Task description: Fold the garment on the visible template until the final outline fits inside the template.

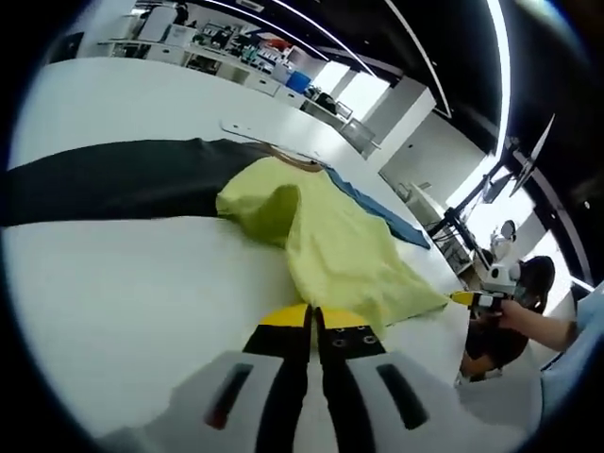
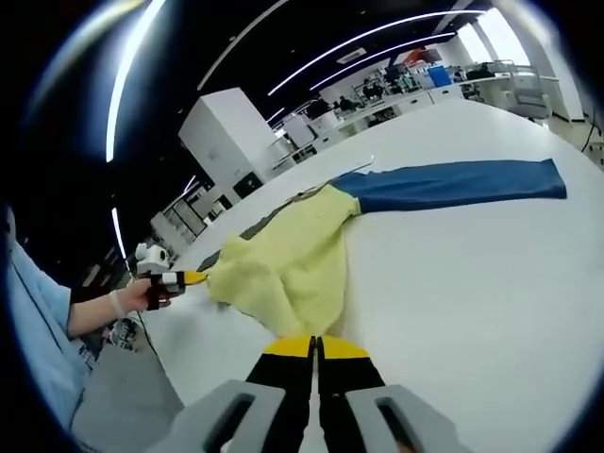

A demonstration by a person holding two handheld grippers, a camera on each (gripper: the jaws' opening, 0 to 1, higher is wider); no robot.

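**Yellow garment lies ahead of both closed grippers, one of them at its edge**

In the left gripper view, my left hand-held gripper (image 1: 313, 326) sits low over the white bench (image 1: 123, 293) with its yellow-tipped jaws pressed together and nothing between them. The yellow garment (image 1: 330, 241) lies just ahead and a little to the right, crumpled, with one part humped up at the near left. Its long axis runs away from me toward the lower right of this view. Beyond it a dark cloth (image 1: 123, 179) stretches to the left and a blue cloth (image 1: 382, 209) peeks out along the far edge. At the garment's right end I see the right hand-held gripper (image 1: 464, 298), held by a hand (image 1: 528, 316), its yellow tip at the fabric's corner.

In the right gripper view, my right hand-held gripper (image 2: 316, 347) has its jaws together and empty, with the garment (image 2: 288, 260) directly ahead, its near hem just past the tips. The blue cloth (image 2: 453, 184) runs off to the right behind it. The left hand-held gripper (image 2: 189, 277) comes in from the left at the garment's edge; whether it actually pinches fabric I can't quite tell at this size.

I judge the right one nearer to the hem, so the next fold likely starts there. I cannot make out a template outline.
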